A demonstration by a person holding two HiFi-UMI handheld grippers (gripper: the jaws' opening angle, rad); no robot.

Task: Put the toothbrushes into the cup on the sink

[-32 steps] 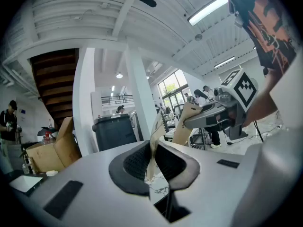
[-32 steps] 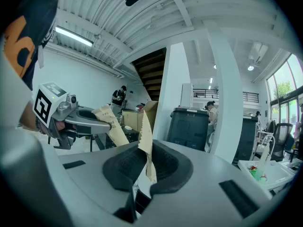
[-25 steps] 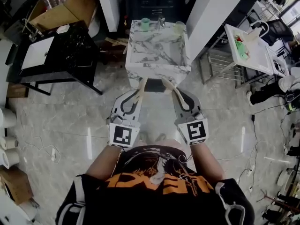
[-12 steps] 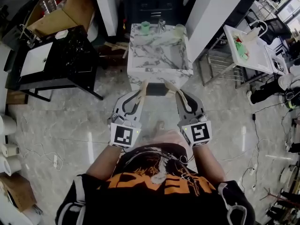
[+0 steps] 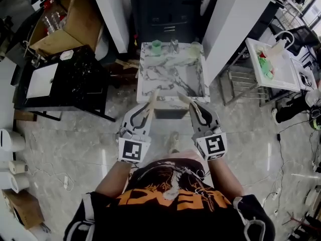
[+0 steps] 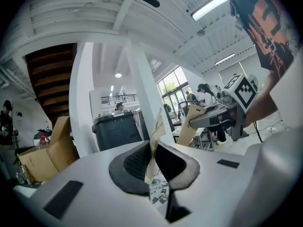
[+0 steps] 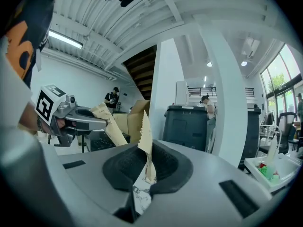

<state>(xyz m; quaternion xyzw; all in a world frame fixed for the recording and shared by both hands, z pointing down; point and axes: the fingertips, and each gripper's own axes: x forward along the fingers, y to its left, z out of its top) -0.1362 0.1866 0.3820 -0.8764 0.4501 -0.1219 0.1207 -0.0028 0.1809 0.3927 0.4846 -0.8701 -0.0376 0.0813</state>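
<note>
Since left gripper (image 6: 152,161) and right gripper (image 7: 147,167) each pinch a wrapped brush (image 6: 157,126), jaws nearly closed | light, thin, paper prob slips | grab mid-handle | sink (image 5: 142,79) at 12 o'clock

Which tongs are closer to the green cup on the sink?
Left. The left tongs are almost straight in front of the green cup, short of the sink; the right tongs are off to its right.
</note>
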